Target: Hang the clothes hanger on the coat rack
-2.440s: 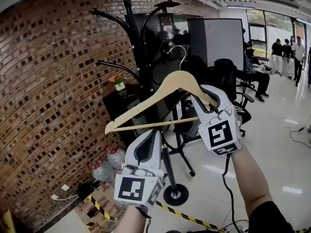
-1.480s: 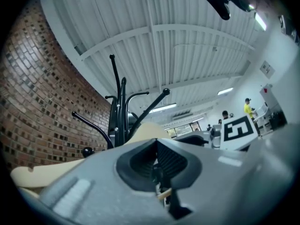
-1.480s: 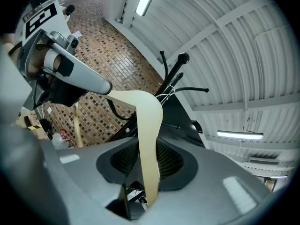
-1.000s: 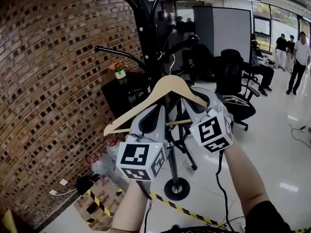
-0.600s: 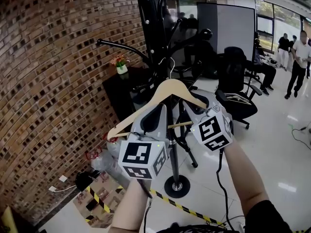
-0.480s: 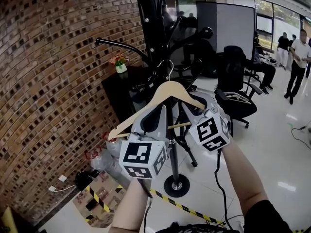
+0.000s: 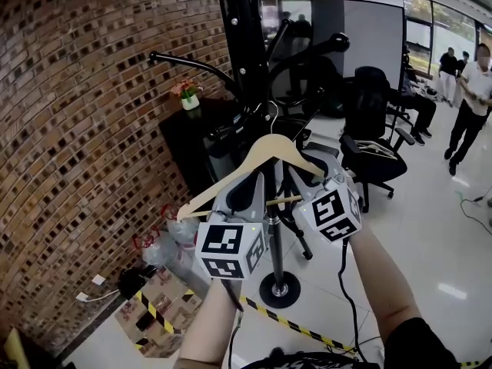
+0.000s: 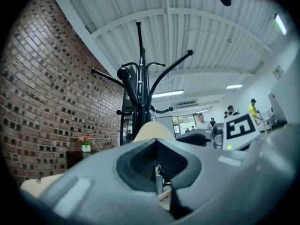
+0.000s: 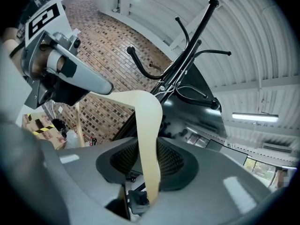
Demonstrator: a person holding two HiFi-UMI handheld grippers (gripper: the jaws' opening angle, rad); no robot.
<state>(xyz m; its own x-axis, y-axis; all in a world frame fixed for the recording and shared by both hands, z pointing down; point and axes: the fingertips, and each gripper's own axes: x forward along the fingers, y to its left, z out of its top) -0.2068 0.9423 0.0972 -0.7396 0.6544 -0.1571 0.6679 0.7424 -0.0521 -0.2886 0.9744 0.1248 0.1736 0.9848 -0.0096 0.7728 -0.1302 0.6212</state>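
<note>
Two grippers share one wooden clothes hanger (image 7: pixel 269 147), because at this height it would swing and twist on a single grip. My right gripper (image 7: pixel 301 164) is clamped on the hanger's right sloping arm (image 9: pixel 148 125); in the right gripper view the pale wood stands between the ribbed pads, which are part-way apart, as wide as the wood, and pressed against it. My left gripper (image 7: pixel 247 181) is nearly closed, and the left gripper view shows the thin crossbar (image 7: pixel 286 199) low down between its pads, so I judge it is pinching that bar to keep the hanger from rocking.

Holding it low on both sides leaves the wire hook (image 7: pixel 270 115) free and upright at the top. The hook is right up against the black coat rack (image 7: pixel 237 44), close to one of its lower pegs (image 7: pixel 250 121), in front of the pole. I cannot tell whether the hook is over a peg or only beside it. Until that is sure, I would keep both grips firm.
</note>
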